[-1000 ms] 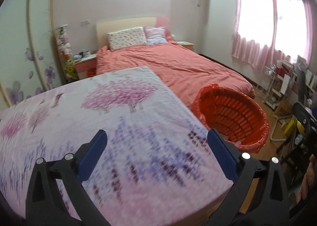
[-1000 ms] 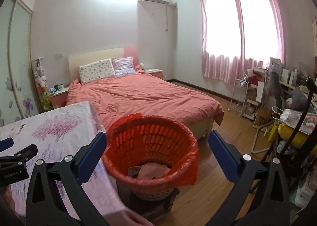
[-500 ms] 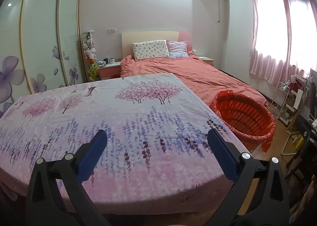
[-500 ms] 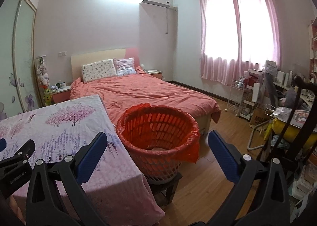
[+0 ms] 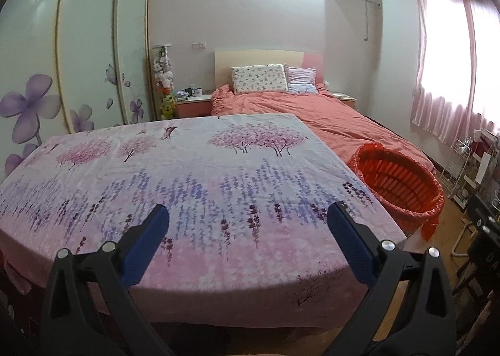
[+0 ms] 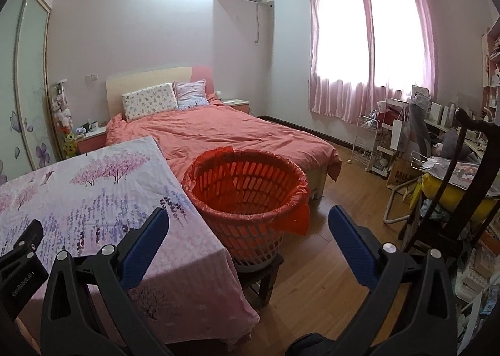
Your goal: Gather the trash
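Both grippers, left gripper (image 5: 247,224) and right gripper (image 6: 248,226), hang with jaws spread, empty; collecting seems finished, basket (image 6: 247,196) lower centre, counter (image 5: 187,175) bare.

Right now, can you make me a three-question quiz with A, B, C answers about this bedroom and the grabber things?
1. Where is the laundry basket?
A. On the bed
B. On a stool beside the flowered table
C. Under the window

2. What colour is the bag lining the basket?
A. Red
B. Green
C. Black

3. How are the right gripper fingers?
A. Shut on paper
B. Shut on nothing
C. Open, holding nothing

Answers:
1 B: it stands on a dark stool against the table's corner.
2 A: red plastic folds over its rim.
3 C: the blue fingers stand wide apart with only room between them; the left gripper looks the same.
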Motion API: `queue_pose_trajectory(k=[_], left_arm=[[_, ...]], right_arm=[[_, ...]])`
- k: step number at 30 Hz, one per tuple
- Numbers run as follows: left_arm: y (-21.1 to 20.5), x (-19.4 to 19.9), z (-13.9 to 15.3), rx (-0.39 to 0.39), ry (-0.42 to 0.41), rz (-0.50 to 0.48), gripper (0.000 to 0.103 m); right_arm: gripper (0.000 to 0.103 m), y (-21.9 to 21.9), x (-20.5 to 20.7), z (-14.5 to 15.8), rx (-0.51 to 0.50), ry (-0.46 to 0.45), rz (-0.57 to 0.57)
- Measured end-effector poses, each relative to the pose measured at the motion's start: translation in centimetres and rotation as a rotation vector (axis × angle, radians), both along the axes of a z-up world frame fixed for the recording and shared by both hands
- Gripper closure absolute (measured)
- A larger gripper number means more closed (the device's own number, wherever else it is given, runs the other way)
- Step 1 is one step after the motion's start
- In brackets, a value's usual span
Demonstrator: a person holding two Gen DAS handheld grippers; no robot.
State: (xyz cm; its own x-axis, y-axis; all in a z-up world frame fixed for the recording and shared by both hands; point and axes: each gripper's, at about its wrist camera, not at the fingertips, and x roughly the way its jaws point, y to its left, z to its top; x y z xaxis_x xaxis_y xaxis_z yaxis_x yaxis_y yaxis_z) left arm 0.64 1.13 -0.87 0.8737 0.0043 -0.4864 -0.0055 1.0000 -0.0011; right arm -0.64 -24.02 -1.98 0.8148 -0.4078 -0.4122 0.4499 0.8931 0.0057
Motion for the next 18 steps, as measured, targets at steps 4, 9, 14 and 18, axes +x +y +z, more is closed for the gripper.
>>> queue_pose_trajectory(k=[4, 9, 14, 18], left_arm=[[0.4, -0.3, -0.2, -0.007, 0.005, 0.008, 0.004], [0.7, -0.7, -0.2, -0.014, 0.004, 0.014, 0.004], [0.7, -1.1, 0.1, -0.015, -0.007, 0.012, 0.004], [0.7, -1.3, 0.2, -0.020, -0.007, 0.006, 0.004]], right_arm=[[0.002, 0.5, -0.2, -0.1, 0.003, 0.017, 0.005], [0.002, 0.6, -0.5, -0.1, 0.004, 0.030, 0.000], [0.002, 0.5, -0.6, -0.2, 0.016, 0.041, 0.004], [0.002, 0.5, -0.7, -0.2, 0.027, 0.051, 0.011]])
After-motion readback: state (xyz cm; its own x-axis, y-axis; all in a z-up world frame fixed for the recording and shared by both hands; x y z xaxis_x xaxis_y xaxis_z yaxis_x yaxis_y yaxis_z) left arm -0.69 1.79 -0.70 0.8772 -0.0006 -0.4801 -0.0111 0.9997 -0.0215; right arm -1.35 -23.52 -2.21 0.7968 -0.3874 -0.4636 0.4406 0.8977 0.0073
